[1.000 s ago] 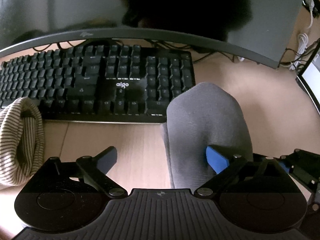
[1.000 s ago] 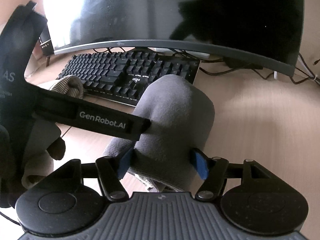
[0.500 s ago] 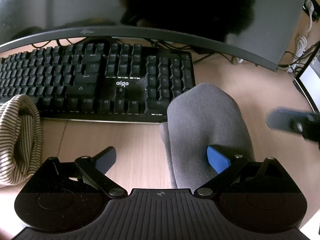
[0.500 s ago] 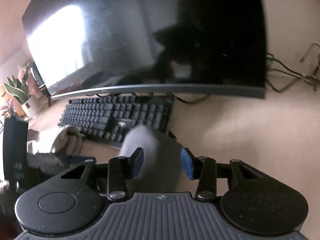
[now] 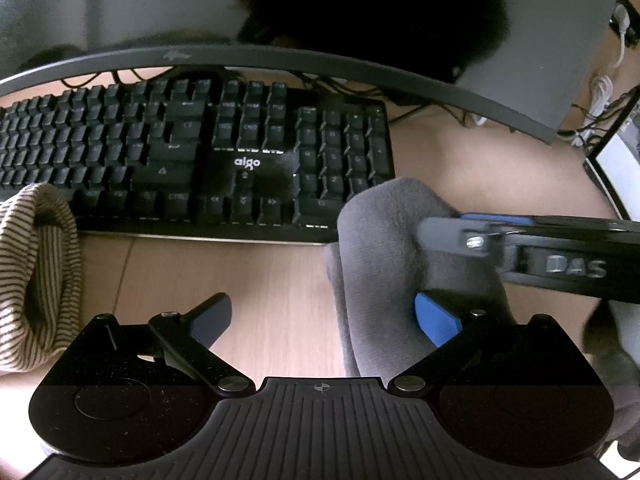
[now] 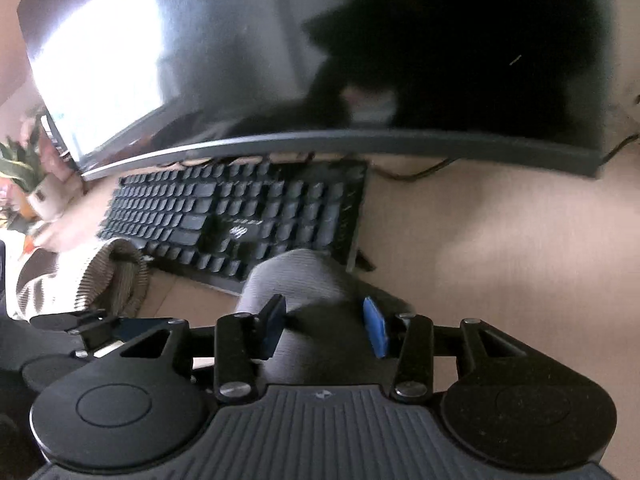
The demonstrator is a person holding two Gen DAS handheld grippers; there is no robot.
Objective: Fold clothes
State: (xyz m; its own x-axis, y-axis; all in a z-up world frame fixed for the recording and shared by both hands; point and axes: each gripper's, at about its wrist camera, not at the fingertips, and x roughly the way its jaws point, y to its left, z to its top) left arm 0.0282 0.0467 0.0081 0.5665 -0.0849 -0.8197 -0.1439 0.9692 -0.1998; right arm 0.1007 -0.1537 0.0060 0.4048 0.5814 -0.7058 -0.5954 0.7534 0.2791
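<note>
A grey sock (image 5: 384, 248) lies folded on the wooden table (image 5: 260, 280), its toe end by the keyboard's right corner. My left gripper (image 5: 324, 316) is open wide. Its right pad (image 5: 436, 320) rests on the sock and its left pad hangs over bare table. In the left wrist view a finger (image 5: 444, 236) of the right gripper reaches in from the right, over the sock. My right gripper (image 6: 324, 328) has the grey sock (image 6: 296, 280) between its pads, which touch the cloth; its jaws are opening slightly. A striped sock (image 5: 36, 272) lies bunched at the left.
A black keyboard (image 5: 192, 160) runs across the table behind the socks, under a curved monitor (image 5: 280, 0). Cables (image 5: 600, 92) and a second screen (image 5: 618, 168) are at the far right. A potted plant (image 6: 24, 176) stands beyond the keyboard's left end.
The right gripper has swung in from the right edge onto the grey sock, with its jaws much narrower than before. The left gripper and both socks have stayed in place.
</note>
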